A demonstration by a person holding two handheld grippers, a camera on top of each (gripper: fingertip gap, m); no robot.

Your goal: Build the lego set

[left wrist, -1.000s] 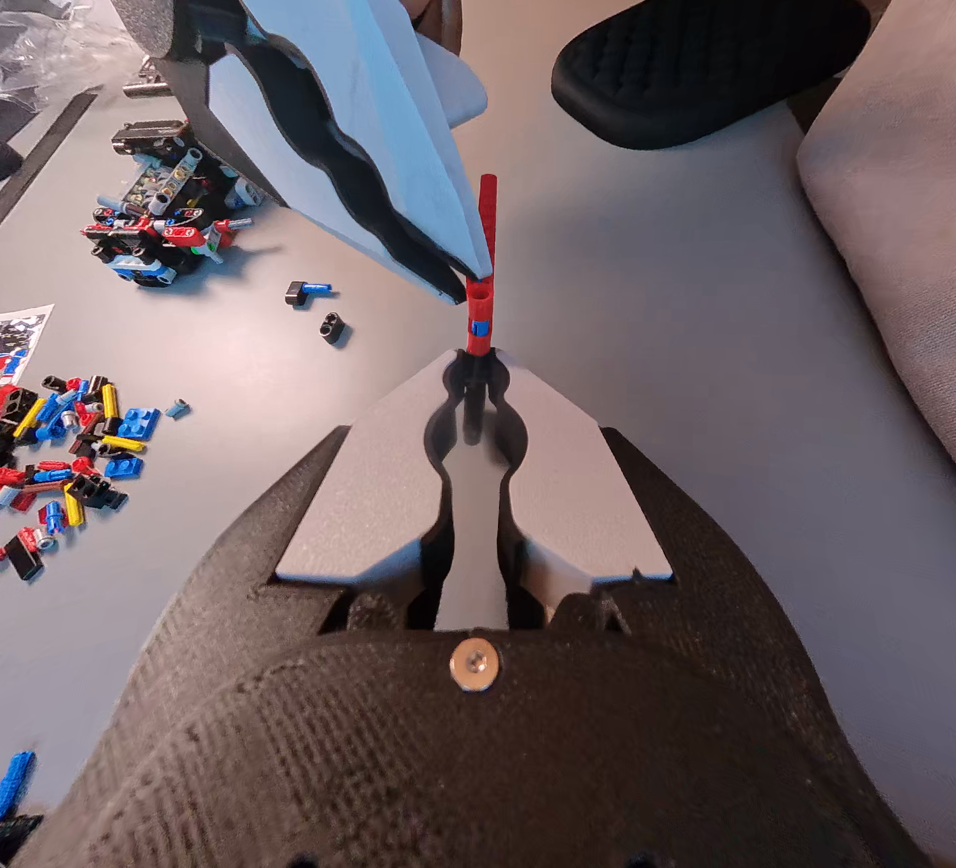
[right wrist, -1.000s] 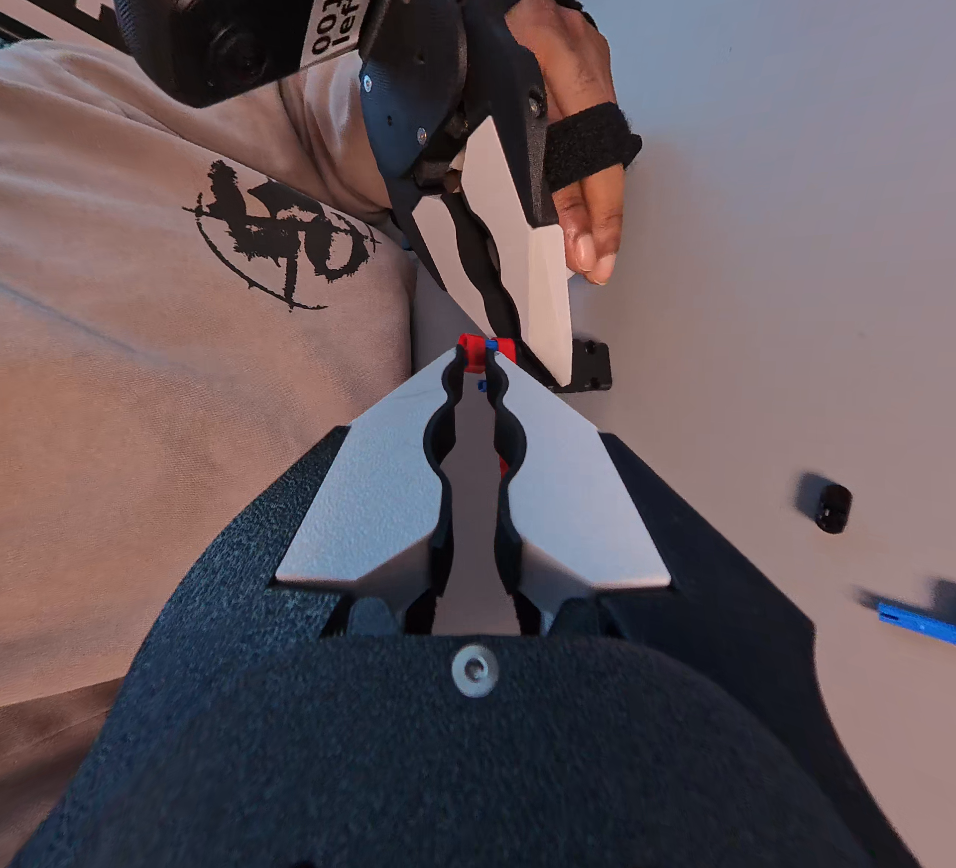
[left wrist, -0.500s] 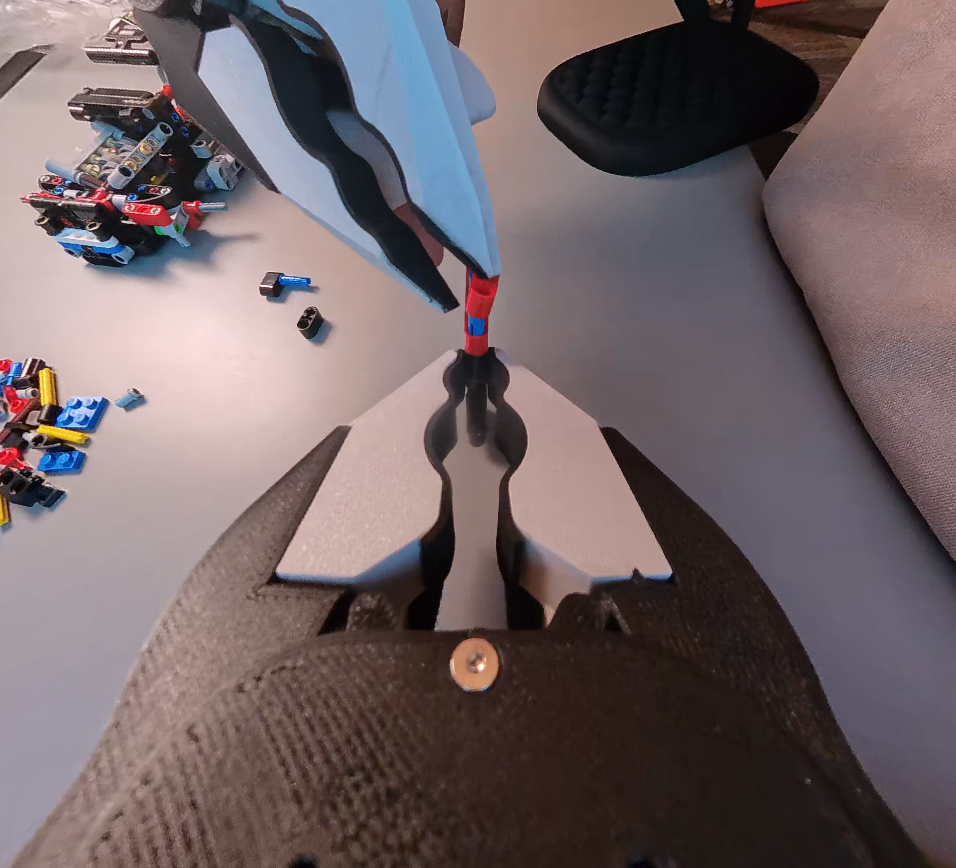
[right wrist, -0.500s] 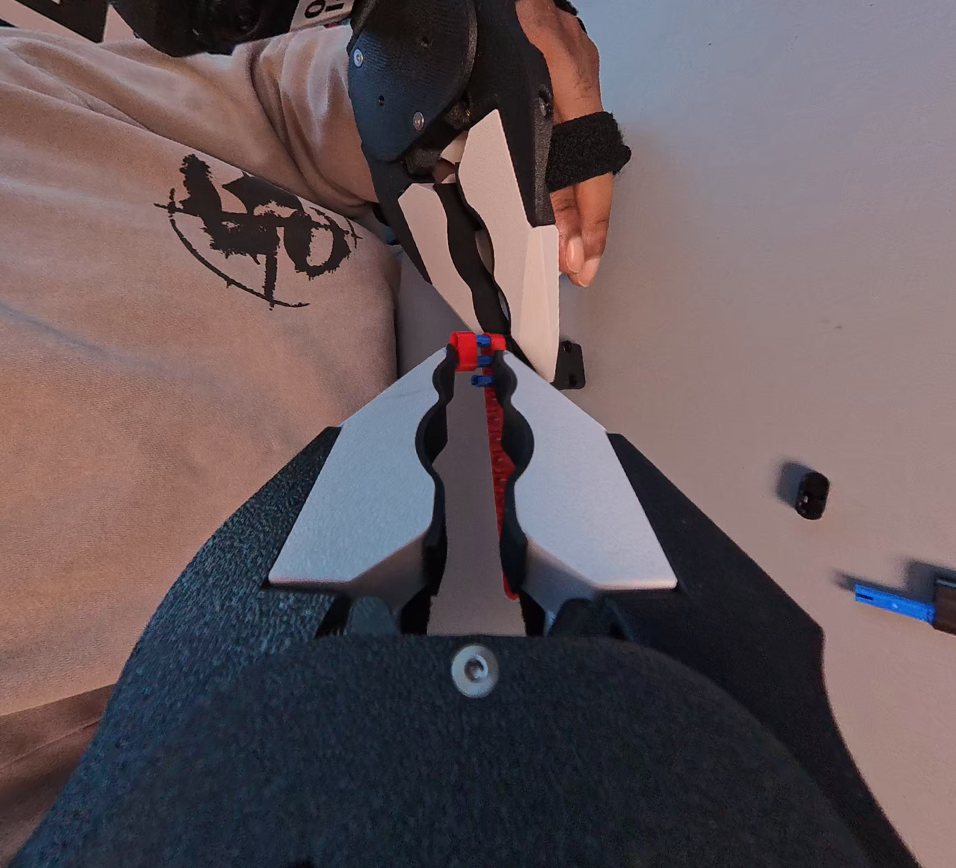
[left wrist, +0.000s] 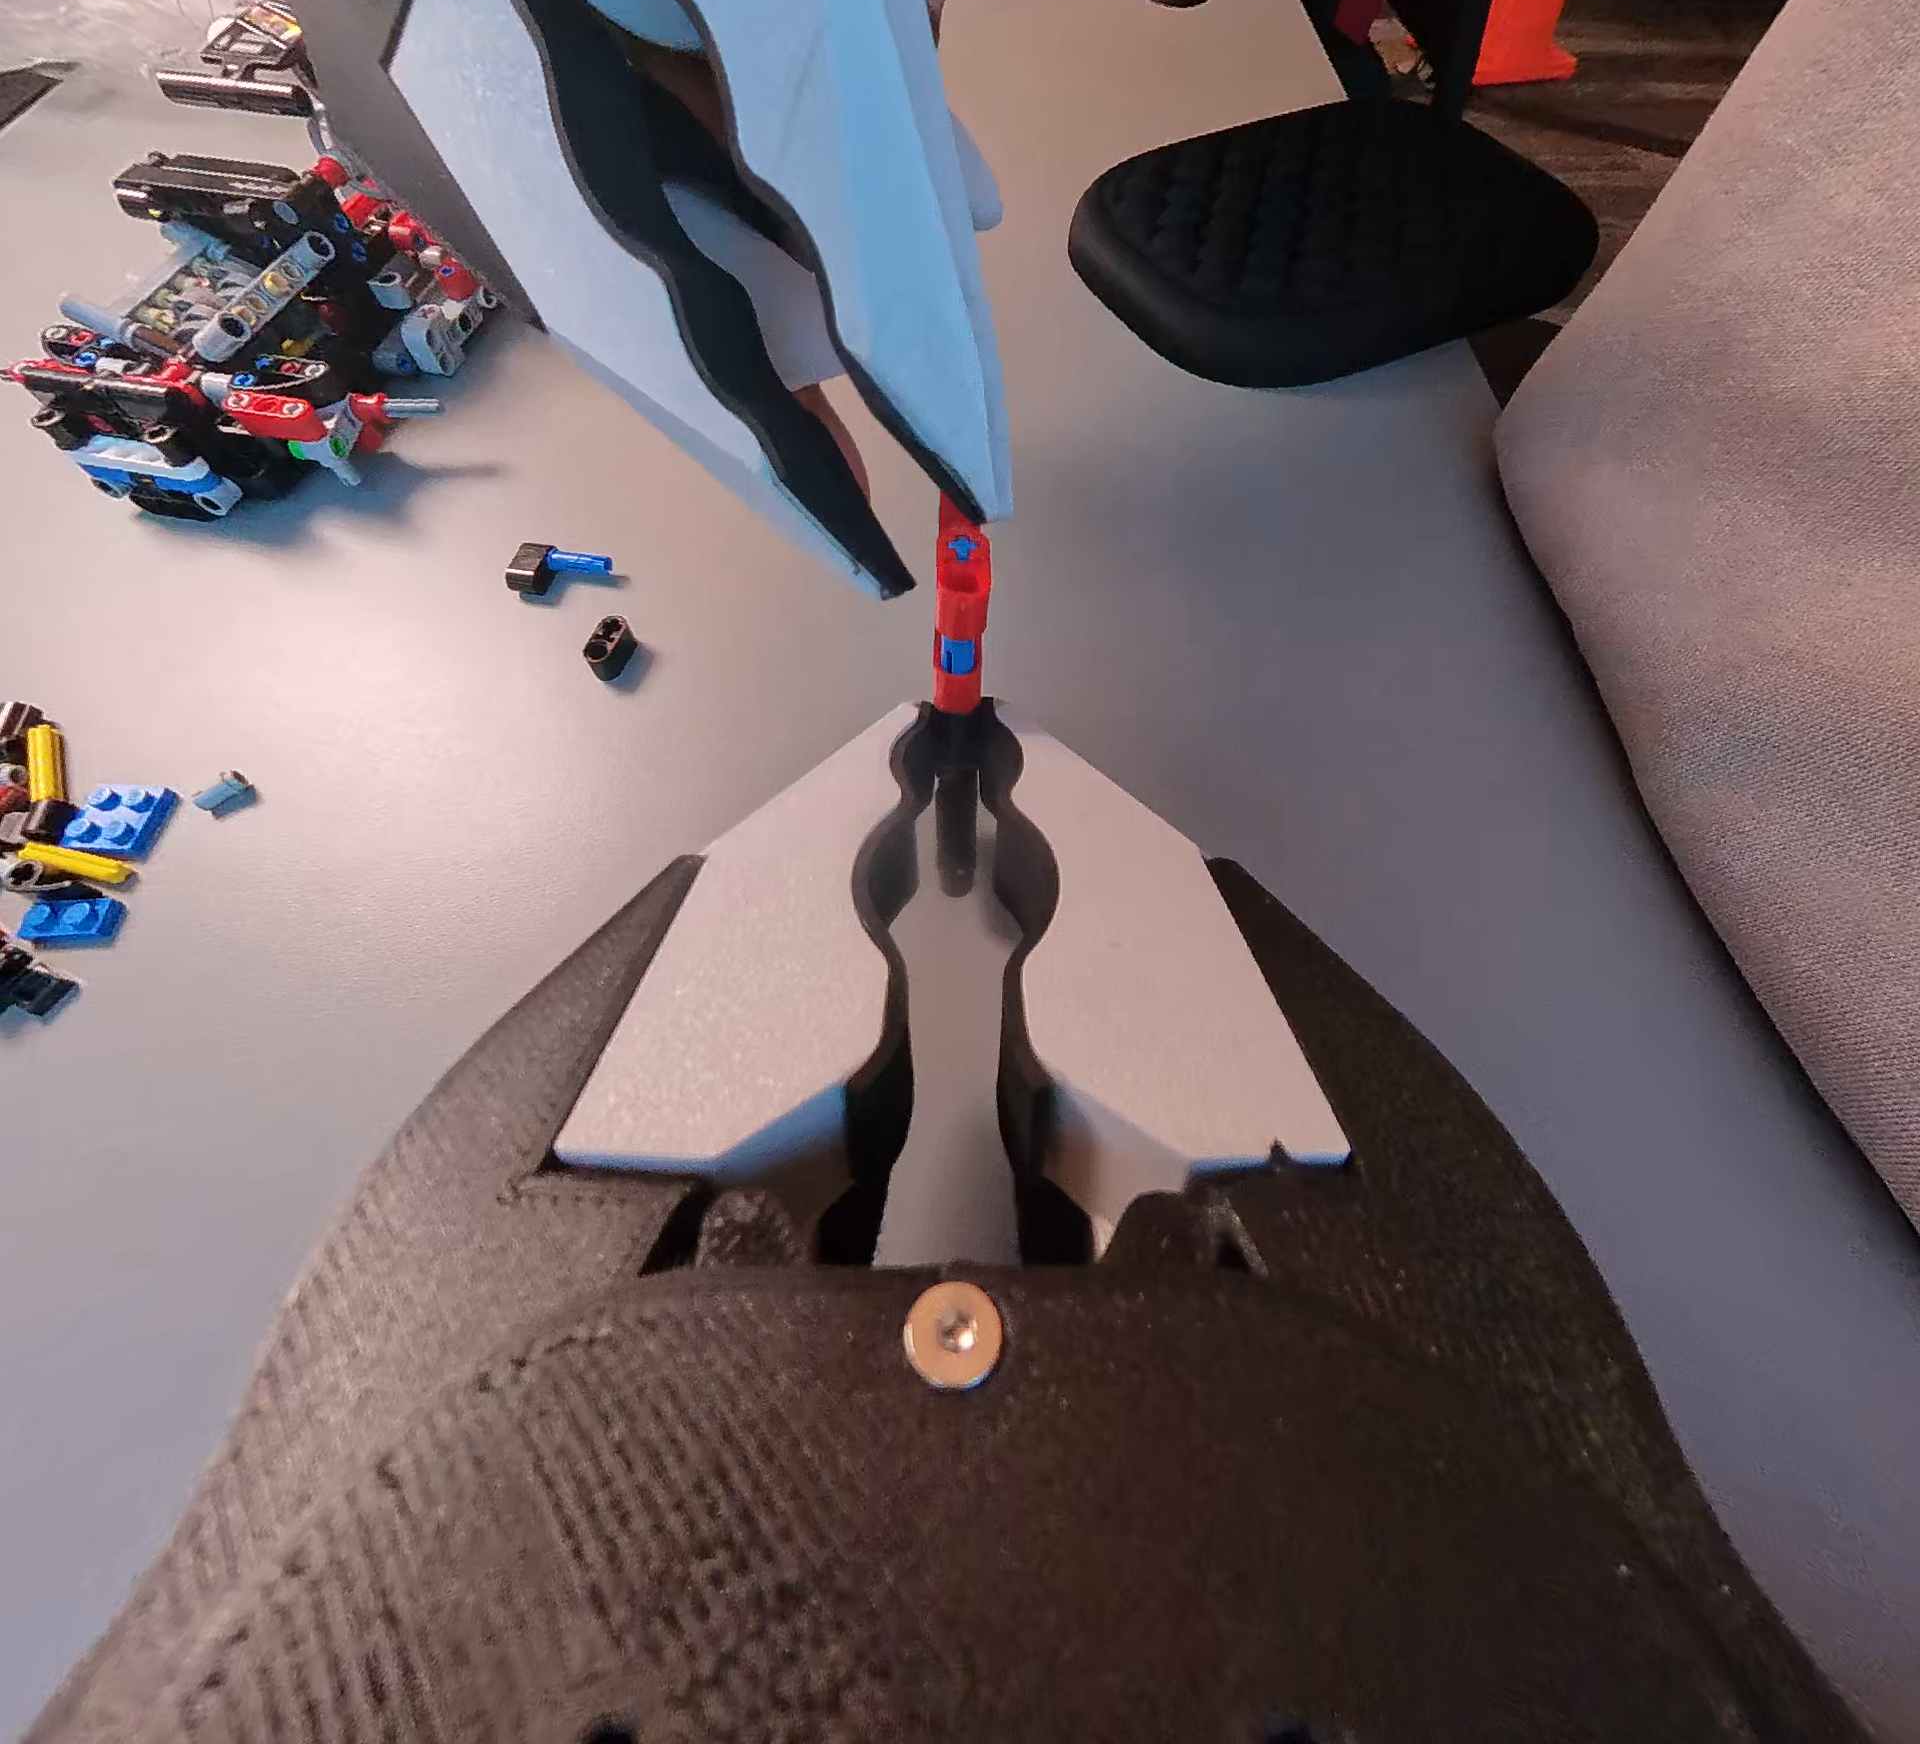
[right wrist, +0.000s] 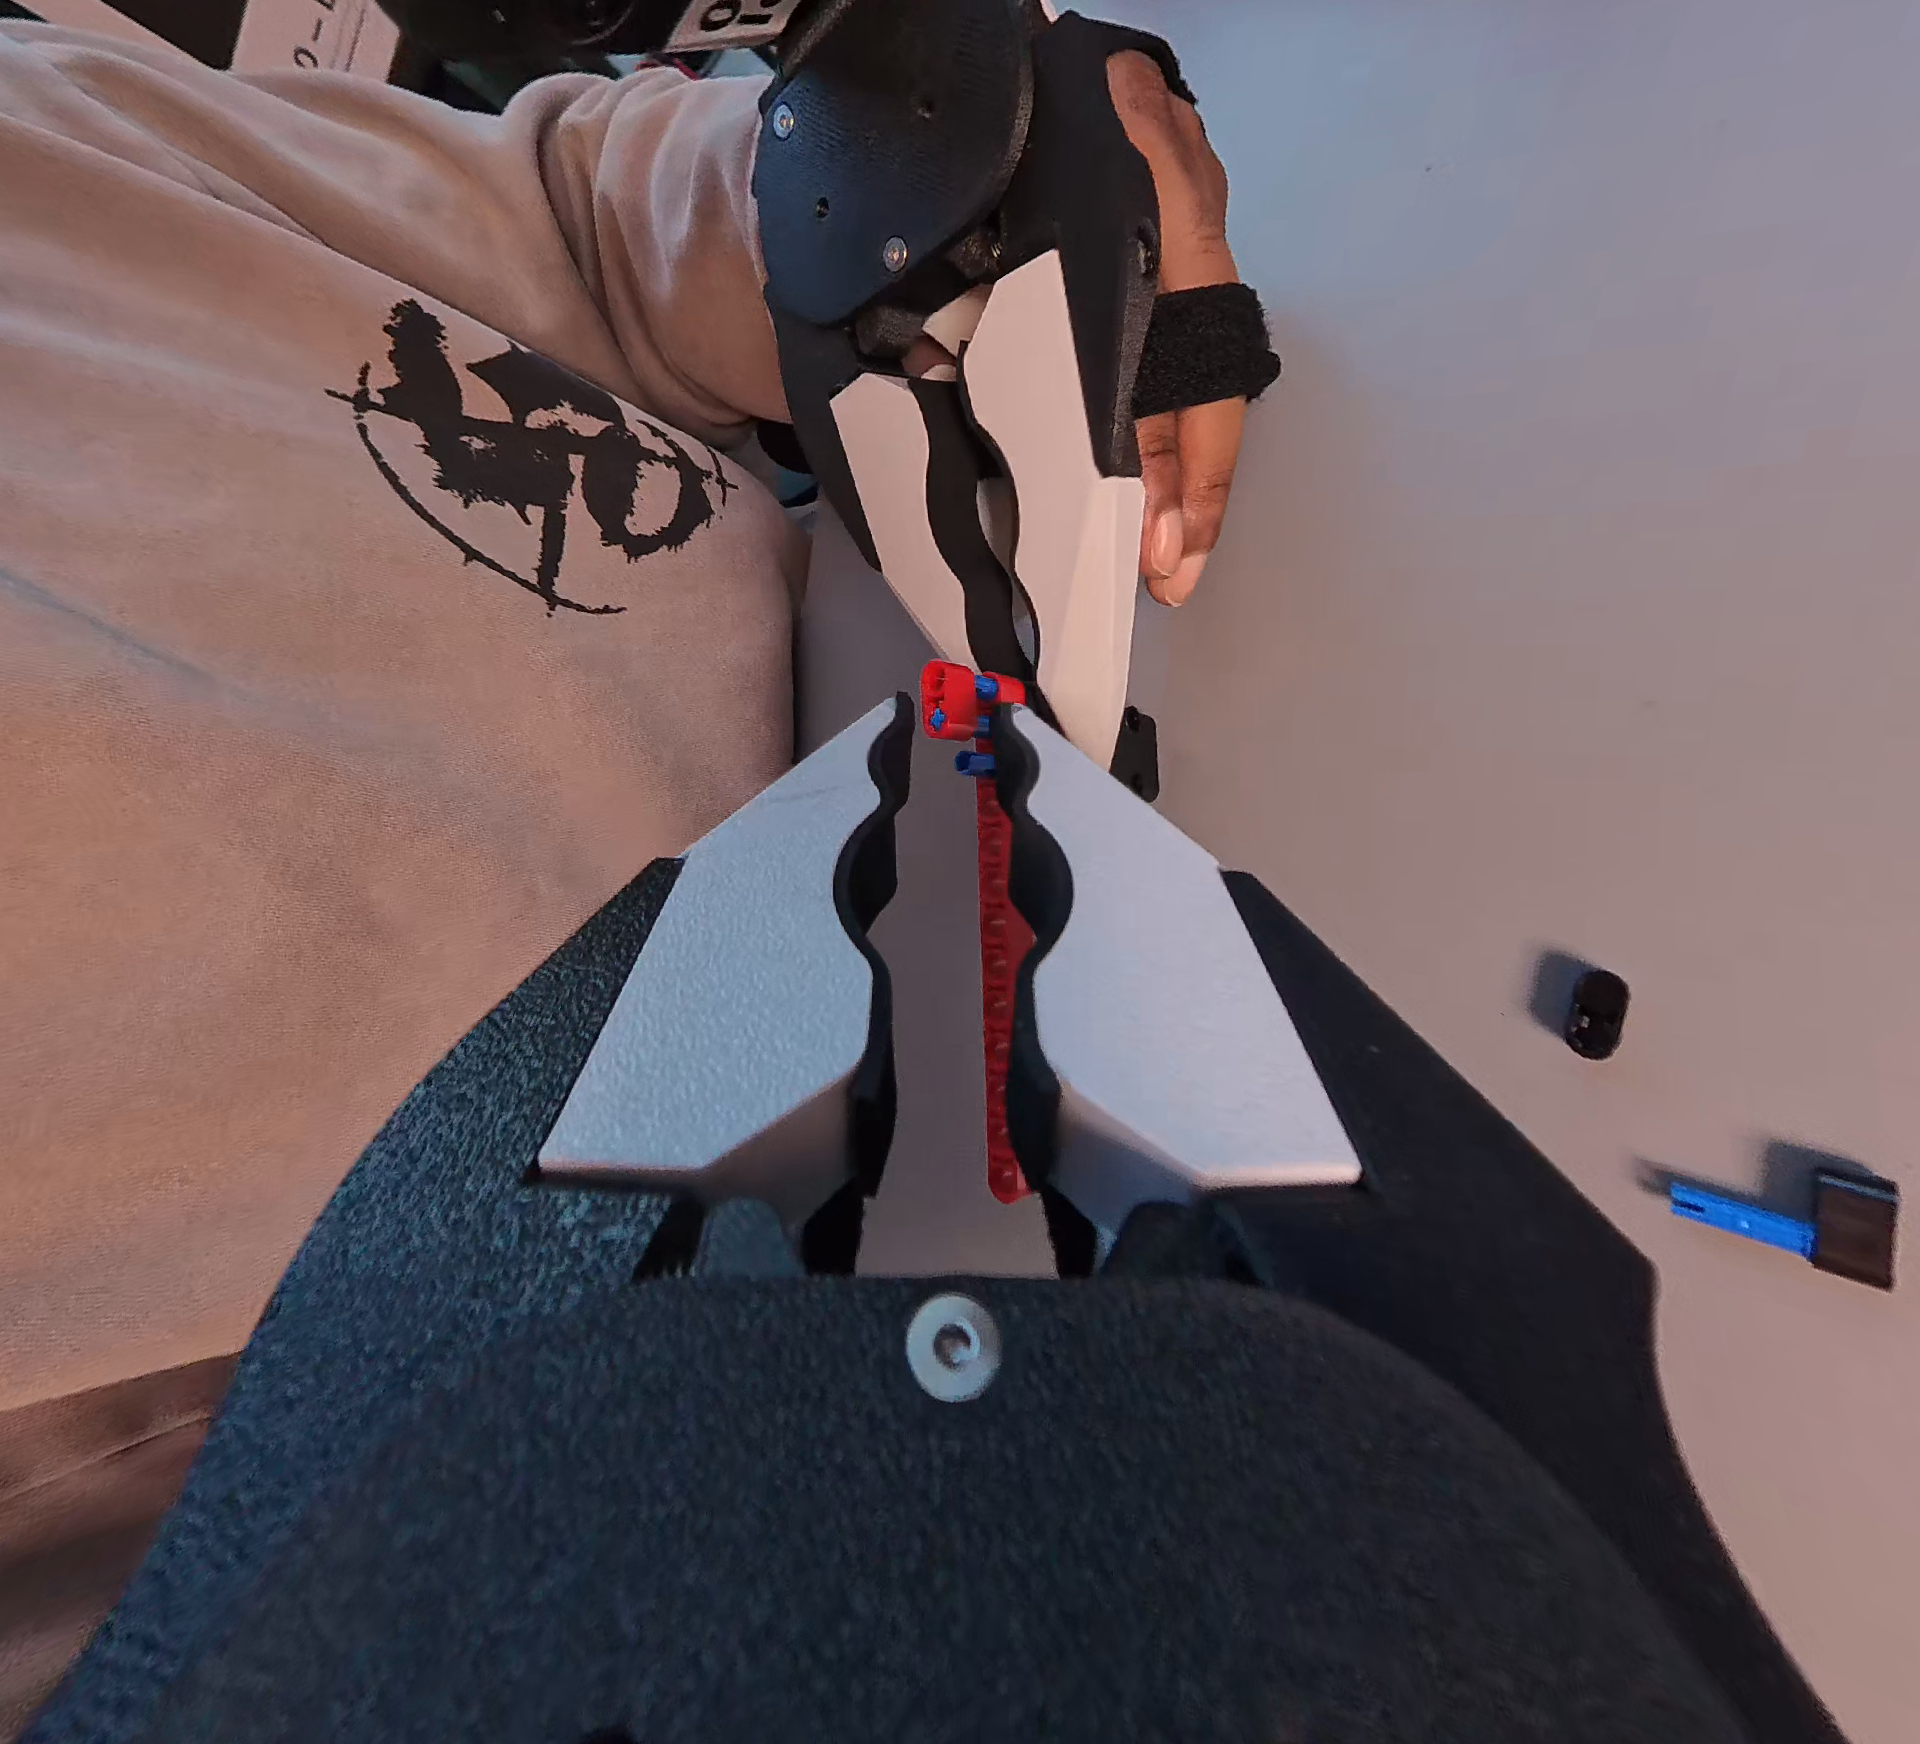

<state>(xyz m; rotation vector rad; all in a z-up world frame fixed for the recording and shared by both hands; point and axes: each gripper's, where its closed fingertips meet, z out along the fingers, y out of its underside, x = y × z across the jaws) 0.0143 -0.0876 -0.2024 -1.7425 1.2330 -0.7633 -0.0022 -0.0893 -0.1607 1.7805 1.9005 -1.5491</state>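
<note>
Left gripper: fingers closed to a narrow slit, pinching a black pin or axle at their tips. From that pin a small red plastic connector with blue pins stands out beyond the fingertips, held in the air above the grey table.

Right gripper: fingers parted with a clear gap. A long red toothed plastic beam lies along the inner face of its right finger; the left finger is not touching it. Whether the beam is truly clamped, I cannot tell. The beam's far end meets the red connector at the tips, so both grippers converge on one small sub-assembly.

Handling, judged: the parts are very light, rigid and smooth. The thin beam could twist or slip out if gripped only on one face. Best hold is flat across the beam's broad sides near the joint, pressing along the pin's axis. The pin joint probably needs a firm, straight push; sideways force could pop it apart.

Count:
- one partly built black, red and grey model, far left on the table
- one black piece with a blue pin and one small black two-hole connector, lying near each other
- one scattered pile of loose bricks, yellow, blue and black, at the left edge; number not countable
- one black padded chair seat beyond the table
</note>
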